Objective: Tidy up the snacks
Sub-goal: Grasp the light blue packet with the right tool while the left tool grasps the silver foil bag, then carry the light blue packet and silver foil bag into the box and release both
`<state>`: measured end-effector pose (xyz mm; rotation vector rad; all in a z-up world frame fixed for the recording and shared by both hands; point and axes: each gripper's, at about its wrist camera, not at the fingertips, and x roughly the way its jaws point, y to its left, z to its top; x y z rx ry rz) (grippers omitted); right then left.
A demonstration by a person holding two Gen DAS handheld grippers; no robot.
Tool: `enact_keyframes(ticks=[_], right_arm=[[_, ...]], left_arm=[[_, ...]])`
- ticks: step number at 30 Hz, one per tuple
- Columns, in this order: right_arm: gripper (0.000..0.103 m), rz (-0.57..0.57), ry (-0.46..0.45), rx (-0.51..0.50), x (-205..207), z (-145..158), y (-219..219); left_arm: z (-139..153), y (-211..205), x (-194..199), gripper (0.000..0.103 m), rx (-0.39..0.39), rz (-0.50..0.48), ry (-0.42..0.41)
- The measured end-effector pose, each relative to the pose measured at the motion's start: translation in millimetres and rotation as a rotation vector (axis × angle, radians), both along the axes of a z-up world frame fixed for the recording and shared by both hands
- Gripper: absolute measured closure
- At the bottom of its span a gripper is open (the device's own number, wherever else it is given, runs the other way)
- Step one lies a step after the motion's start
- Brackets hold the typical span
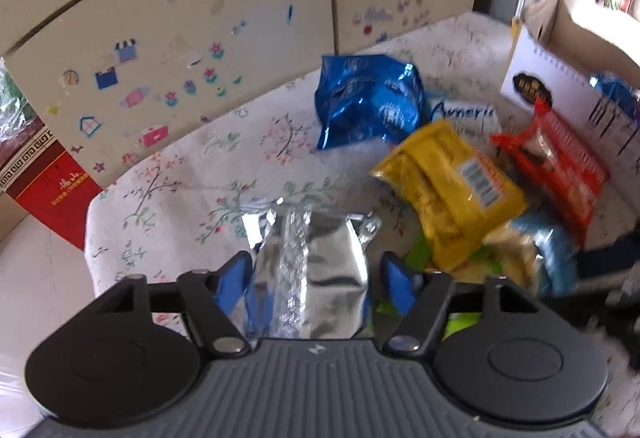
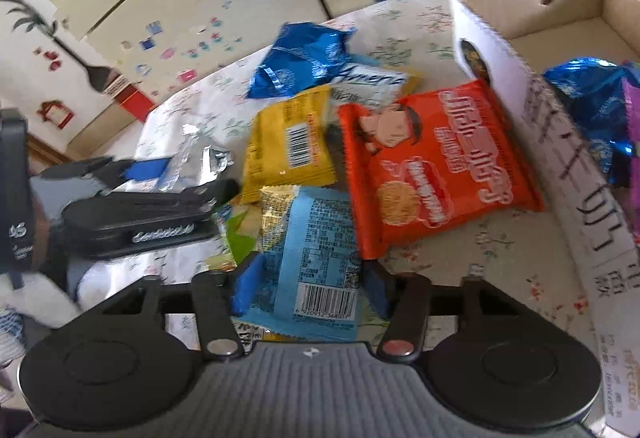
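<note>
My left gripper (image 1: 314, 278) is shut on a silver foil packet (image 1: 312, 270); it also shows in the right wrist view (image 2: 192, 162), held above the floral tablecloth (image 1: 180, 174). My right gripper (image 2: 310, 286) is shut on a light blue snack packet (image 2: 316, 250). A pile of snacks lies ahead: a yellow packet (image 2: 292, 142), an orange packet (image 2: 432, 162), a shiny blue bag (image 2: 300, 58) and a white packet (image 2: 372, 82). A cardboard box (image 2: 560, 18) stands at right, holding another blue bag (image 2: 592, 98).
A green packet (image 2: 240, 242) lies under the pile. A cream wall with stickers (image 1: 160, 38) runs behind the table. A red box (image 1: 52, 190) stands on the floor at left. The table's left edge (image 1: 90, 238) is near the left gripper.
</note>
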<state>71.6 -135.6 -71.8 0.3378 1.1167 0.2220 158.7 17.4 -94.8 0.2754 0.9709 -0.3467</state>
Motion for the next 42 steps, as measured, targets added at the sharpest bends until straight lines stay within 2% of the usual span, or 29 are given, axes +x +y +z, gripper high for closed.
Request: enact_keyframes(ticks=[1,6,12,14,19,24,28,32,42], right_arm=[[0.046,0.012,0.0,0.01,0,0,1],[0.055,0.058,-0.042,-0.01,-3,7,5],[0.056,0.073,-0.064,-0.042,-3,10,6],[0.052,0.05,-0.046,-0.019,-1,6,3],[0.033,-0.001,0.004,0.059,4,-3,0],[0.031,0.034,-0.028,0.0,3,-4,17],[0.044,0.056,-0.061,-0.059,3,-3,22],[0.045,0.074,-0.072,-0.073,2,3,21],[0.045,0.124,-0.202,-0.215,-5,35,25]], left_arm=[[1,1,1,0.044,-0.013,0.008,0.008],[6,7,-2,0.045,-0.002,0.027,0.002],[17,12,-9,0.045,0.014,0.023,-0.036],[18,12,-10,0.045,0.018,0.023,-0.038],[16,11,-11,0.045,0.041,0.025,-0.033],[16,9,-12,0.045,0.053,0.01,-0.03],[15,9,-12,0.045,0.066,0.004,-0.033],[21,8,-15,0.045,0.065,0.003,-0.062],[37,-1,-26,0.045,0.099,-0.021,-0.124]])
